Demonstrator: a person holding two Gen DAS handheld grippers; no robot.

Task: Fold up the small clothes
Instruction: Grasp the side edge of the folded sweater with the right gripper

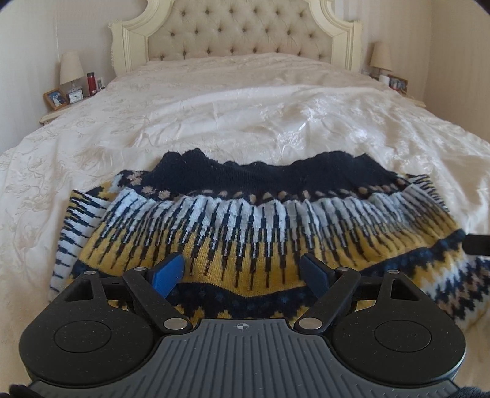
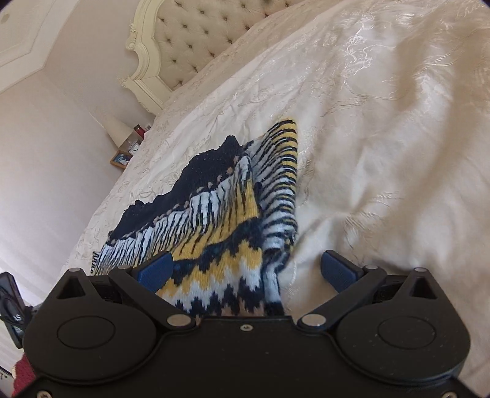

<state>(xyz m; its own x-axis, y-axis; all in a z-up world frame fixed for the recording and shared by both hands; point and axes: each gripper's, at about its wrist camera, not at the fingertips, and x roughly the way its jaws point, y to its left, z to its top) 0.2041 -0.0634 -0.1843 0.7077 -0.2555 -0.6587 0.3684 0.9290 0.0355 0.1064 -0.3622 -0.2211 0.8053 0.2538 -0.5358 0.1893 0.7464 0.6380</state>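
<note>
A knitted sweater (image 1: 245,226) in navy, white and yellow lies bunched across the near end of the bed, its navy edge farthest from me. My left gripper (image 1: 242,272) hovers just over its yellow band, blue fingers (image 1: 168,272) spread wide, nothing between them. In the right wrist view, which is tilted, the sweater (image 2: 214,211) runs off to the left. Its zigzag-patterned corner passes between the spread blue fingers (image 2: 337,271) of my right gripper (image 2: 246,269), which is open. A striped sleeve (image 2: 281,183) hangs beside that corner.
The cream embroidered bedspread (image 1: 245,107) covers the bed up to a tufted headboard (image 1: 235,27). Nightstands with lamps, frames and a red bottle (image 1: 91,83) flank it. A dark part (image 1: 477,245) pokes in at the right edge of the left wrist view.
</note>
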